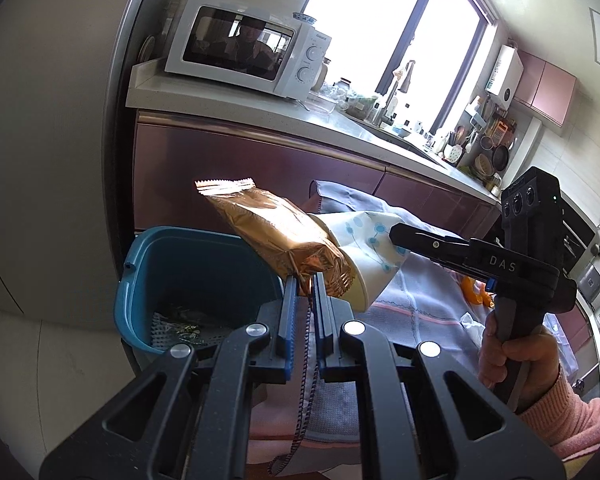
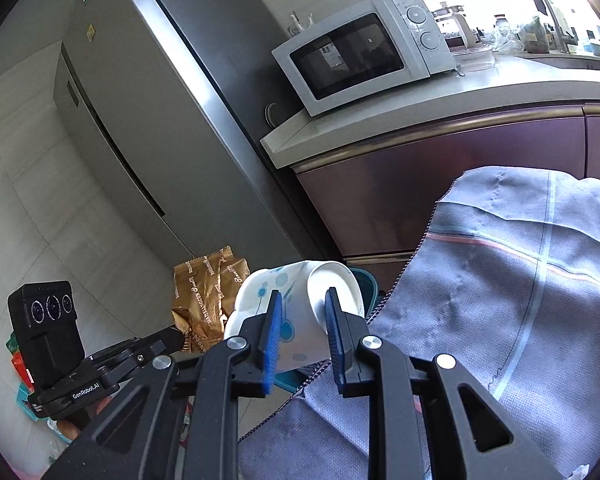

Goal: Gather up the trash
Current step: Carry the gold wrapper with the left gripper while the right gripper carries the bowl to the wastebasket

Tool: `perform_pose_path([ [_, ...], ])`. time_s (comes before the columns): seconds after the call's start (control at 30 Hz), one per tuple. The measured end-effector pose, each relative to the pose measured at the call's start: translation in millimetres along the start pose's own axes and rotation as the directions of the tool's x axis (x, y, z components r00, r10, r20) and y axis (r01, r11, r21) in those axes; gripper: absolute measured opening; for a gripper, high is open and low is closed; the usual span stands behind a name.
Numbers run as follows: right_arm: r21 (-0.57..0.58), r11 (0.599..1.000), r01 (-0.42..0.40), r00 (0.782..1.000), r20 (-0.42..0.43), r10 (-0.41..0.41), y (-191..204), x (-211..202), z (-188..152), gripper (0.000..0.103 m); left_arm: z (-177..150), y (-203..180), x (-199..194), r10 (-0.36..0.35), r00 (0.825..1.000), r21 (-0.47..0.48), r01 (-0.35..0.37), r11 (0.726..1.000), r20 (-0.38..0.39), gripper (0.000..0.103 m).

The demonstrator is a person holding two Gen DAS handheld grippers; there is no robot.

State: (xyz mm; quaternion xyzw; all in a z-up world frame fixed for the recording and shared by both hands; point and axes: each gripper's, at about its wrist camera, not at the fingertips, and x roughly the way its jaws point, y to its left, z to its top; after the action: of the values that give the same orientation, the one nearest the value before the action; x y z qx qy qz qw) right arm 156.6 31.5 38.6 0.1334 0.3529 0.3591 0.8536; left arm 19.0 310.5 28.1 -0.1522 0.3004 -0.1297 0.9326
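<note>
My left gripper (image 1: 305,286) is shut on the crimped end of a gold foil snack wrapper (image 1: 268,232), held in the air over the near rim of a blue trash bin (image 1: 188,256). My right gripper (image 2: 300,308) is shut on the wall of a white paper cup with blue dots (image 2: 288,304), tipped on its side beside the wrapper (image 2: 208,300). In the left wrist view the right gripper (image 1: 396,238) grips the cup (image 1: 372,252) from the right. The bin holds some trash at its bottom. The left gripper's body (image 2: 72,372) shows at lower left in the right wrist view.
A grey-blue cloth (image 2: 500,280) covers the table under both grippers, with an orange item (image 1: 474,290) and crumpled white paper (image 1: 470,322) on it. A counter with a white microwave (image 1: 244,48) and purple cabinets stands behind. A grey refrigerator (image 2: 148,120) is at left. Colored packets (image 2: 20,364) lie on the floor.
</note>
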Motion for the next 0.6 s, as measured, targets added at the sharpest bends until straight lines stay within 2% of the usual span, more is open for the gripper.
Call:
perform_pose_path([
  [0.6,0.008,0.999,0.04,0.996,-0.077,-0.039,0,47,5,0.02,-2,30,27,0.065,0.997,-0.041,-0.066,0.997,-0.033,0.008],
])
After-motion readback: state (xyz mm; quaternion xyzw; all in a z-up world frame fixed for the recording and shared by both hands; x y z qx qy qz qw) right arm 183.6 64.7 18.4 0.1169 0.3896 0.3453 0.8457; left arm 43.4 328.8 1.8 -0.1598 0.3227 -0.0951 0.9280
